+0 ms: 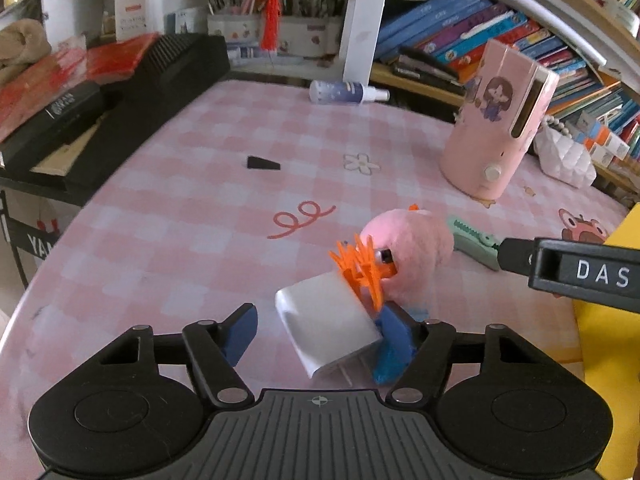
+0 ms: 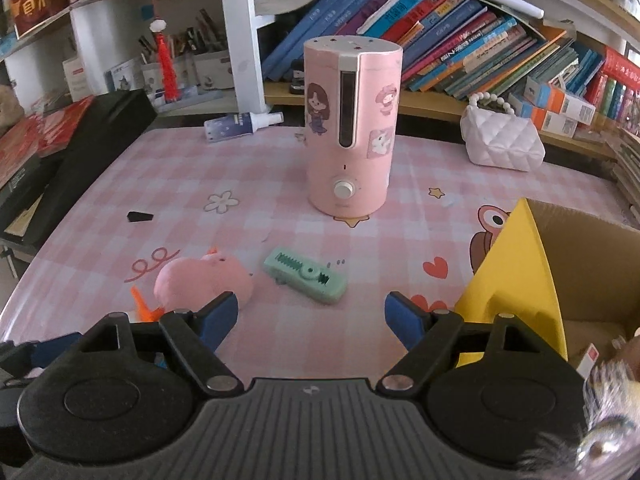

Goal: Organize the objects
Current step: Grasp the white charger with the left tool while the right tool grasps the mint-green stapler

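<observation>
The left gripper [image 1: 320, 332] has its jaws partly apart around a white charger [image 1: 328, 320] on the worktop [image 1: 180, 220], one side touching it. The right gripper [image 2: 312, 320] hangs wide apart, empty, above a green clip [image 2: 306, 276].

Green clip [image 2: 306, 280] (beside pink plush [image 2: 200, 286]) before gripper [image 2: 310, 316].

White letters "DAS" stand on the black arm of the other tongs [image 1: 580, 270]. "YA" shows on a black chair back [image 1: 34, 240]. The book titles are too small to read.
</observation>
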{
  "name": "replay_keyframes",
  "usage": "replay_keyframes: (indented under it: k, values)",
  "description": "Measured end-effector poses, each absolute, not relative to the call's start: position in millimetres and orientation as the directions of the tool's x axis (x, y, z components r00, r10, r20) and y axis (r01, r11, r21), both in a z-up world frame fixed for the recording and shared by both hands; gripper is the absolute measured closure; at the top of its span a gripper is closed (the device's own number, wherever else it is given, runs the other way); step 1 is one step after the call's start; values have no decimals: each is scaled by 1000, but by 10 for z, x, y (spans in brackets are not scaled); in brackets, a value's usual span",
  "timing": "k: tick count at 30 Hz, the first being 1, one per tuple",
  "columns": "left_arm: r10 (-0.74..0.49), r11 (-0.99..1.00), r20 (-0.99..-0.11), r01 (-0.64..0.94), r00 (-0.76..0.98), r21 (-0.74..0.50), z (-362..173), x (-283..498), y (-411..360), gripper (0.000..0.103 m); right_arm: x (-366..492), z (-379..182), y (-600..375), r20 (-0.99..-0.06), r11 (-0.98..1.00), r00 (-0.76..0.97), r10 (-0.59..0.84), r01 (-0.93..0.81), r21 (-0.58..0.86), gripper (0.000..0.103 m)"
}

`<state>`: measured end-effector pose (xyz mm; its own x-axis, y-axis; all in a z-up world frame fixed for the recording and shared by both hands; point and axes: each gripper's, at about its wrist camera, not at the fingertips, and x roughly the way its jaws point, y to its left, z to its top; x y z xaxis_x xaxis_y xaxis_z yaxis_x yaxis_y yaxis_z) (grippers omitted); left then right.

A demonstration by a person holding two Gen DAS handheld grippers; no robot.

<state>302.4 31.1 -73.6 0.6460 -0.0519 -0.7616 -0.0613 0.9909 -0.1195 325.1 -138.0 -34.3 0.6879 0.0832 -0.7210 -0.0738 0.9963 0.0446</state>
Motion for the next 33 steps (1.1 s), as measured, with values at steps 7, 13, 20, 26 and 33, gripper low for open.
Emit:
replay_keyframes:
  k: [7,13,20,26,33]
  values:
    - [-54,990,-767,-66,640,-125,-792,3104,336,38,3455,-448,-1287,-739,994,669,82,-109,12,22]
    - [-64,979,-773,-112,631,-173,-797,3054,436,39,3605,-563,-1218,-753,994,655,64,-113,-14,22]
    - [-41,985,-770,-103,637,-137,-799,3011,463,48,3809,-731,-1208,-769,995,639,15,-87,-52,30]
    - [-41,991,-762,-71,646,-114,-806,3003,442,61,3948,-855,-1299,-781,999,624,33,-39,11,35]
    - [-81,980,-751,-87,656,-182,-692,2899,532,61,3882,-800,-1298,-774,995,628,88,-87,43,80]
